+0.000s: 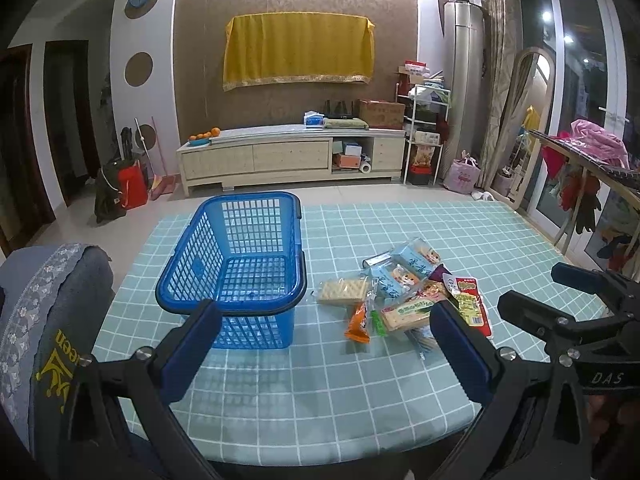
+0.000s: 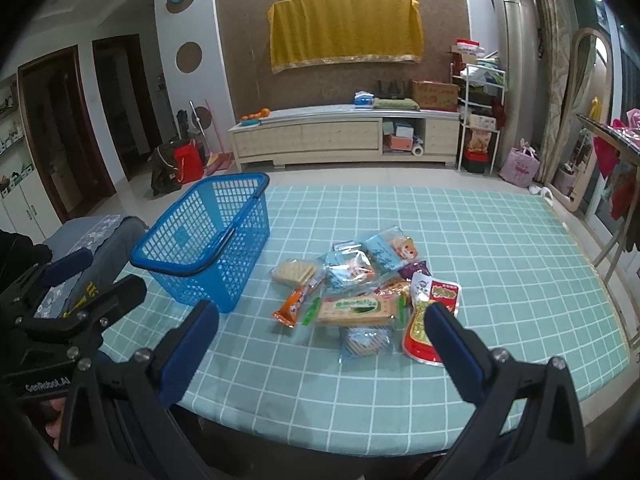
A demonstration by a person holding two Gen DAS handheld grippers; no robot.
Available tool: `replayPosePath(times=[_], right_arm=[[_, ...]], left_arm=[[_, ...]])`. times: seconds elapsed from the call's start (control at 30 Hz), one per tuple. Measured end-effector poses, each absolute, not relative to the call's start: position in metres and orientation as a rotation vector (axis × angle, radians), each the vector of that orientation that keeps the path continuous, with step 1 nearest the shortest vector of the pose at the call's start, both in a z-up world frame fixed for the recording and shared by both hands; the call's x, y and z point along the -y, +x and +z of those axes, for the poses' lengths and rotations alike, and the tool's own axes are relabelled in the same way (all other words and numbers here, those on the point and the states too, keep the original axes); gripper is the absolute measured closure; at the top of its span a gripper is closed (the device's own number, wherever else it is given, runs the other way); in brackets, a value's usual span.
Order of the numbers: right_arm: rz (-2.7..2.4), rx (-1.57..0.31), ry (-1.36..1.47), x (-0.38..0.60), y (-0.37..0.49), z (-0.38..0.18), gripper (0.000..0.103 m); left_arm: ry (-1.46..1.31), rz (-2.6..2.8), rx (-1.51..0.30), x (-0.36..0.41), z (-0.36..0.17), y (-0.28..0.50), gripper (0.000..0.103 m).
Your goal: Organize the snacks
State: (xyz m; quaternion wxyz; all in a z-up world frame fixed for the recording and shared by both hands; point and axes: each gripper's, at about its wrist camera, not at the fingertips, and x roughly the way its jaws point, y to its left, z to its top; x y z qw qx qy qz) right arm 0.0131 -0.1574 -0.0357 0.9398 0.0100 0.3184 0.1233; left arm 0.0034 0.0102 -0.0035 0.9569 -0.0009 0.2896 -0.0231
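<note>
A: Start at the left gripper (image 1: pixel 324 320). What is it doing?

B: Its blue-padded fingers (image 1: pixel 191 344) are spread wide with nothing between them. It hovers over the near edge of the table (image 1: pixel 320 400), level and pointing forward. The blue basket (image 1: pixel 188 276) sits just ahead, toward its left finger; the snack pile (image 1: pixel 404 292) lies ahead on its right-finger side.

A: And the right gripper (image 2: pixel 320 320)?

B: Also gaping wide and holding nothing, hovering above the near table edge. The snack pile is straight ahead between its fingers: a green-labelled cracker pack (image 2: pixel 356 310) nearest the middle, a red-and-yellow pouch (image 2: pixel 430 316) touching the view of its right finger, an orange wrapper (image 2: pixel 294 304) and a clear pack of pale crackers (image 2: pixel 294 271) toward the left. The basket stands further off to its left.

A: Textures?

B: The basket is rigid plastic lattice, rectangular, with a dark handle folded down along its rim, and it is empty. The snacks are glossy, crinkled film packets, overlapping. The tablecloth is teal with a white grid.
</note>
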Motion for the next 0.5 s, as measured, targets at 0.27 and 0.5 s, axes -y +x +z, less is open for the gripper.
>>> replayPosePath(times=[0.27, 0.5], right_arm=[[0.259, -0.654, 0.022, 0.1581, 0.0138, -0.0362, 0.0], [0.263, -0.651, 0.023, 0.1572, 0.0147, -0.0352, 0.0]], left_arm=[[-0.006, -0.05, -0.594, -0.011, -0.0047, 0.0042, 0.0], [-0.01, -0.053, -0.598, -0.0104, -0.0042, 0.0043, 0.0]])
